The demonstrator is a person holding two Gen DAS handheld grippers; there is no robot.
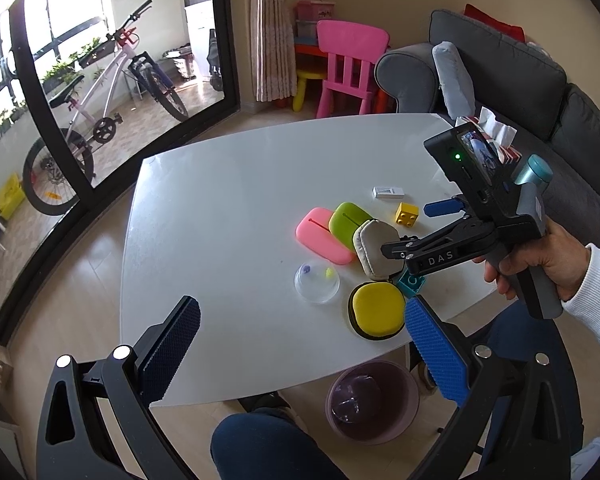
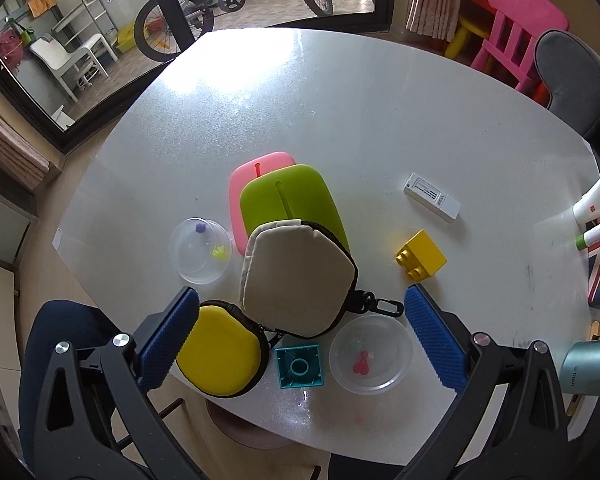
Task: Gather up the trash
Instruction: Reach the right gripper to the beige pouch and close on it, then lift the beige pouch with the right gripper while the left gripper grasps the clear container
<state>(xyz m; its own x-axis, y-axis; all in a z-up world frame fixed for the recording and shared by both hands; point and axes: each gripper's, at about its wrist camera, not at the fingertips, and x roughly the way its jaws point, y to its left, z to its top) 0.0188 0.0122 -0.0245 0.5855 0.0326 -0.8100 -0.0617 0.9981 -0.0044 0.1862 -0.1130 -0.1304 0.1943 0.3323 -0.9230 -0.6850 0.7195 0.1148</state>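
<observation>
Trash bin (image 1: 370, 404) under the surface (image 1: 228, 208) holds only its liner; two clear lids (image 2: 201, 250) remain uncollected. Both grippers' fingers (image 2: 436, 340) spread apart, empty.

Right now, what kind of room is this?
Likely a home living room: grey sofa, child's pink chair, and a bicycle on the balcony past the glass door. Work happens at a white table.

In front of me the white tabletop (image 2: 340, 92) carries a pink case (image 2: 238, 188) and a green case (image 2: 300, 196), a beige pouch (image 2: 300, 276), a yellow round pouch (image 2: 220, 354), two clear lids (image 2: 199, 256) (image 2: 370, 354), a teal brick (image 2: 300, 366), a yellow brick (image 2: 420, 256) and a small white box (image 2: 432, 197).
</observation>
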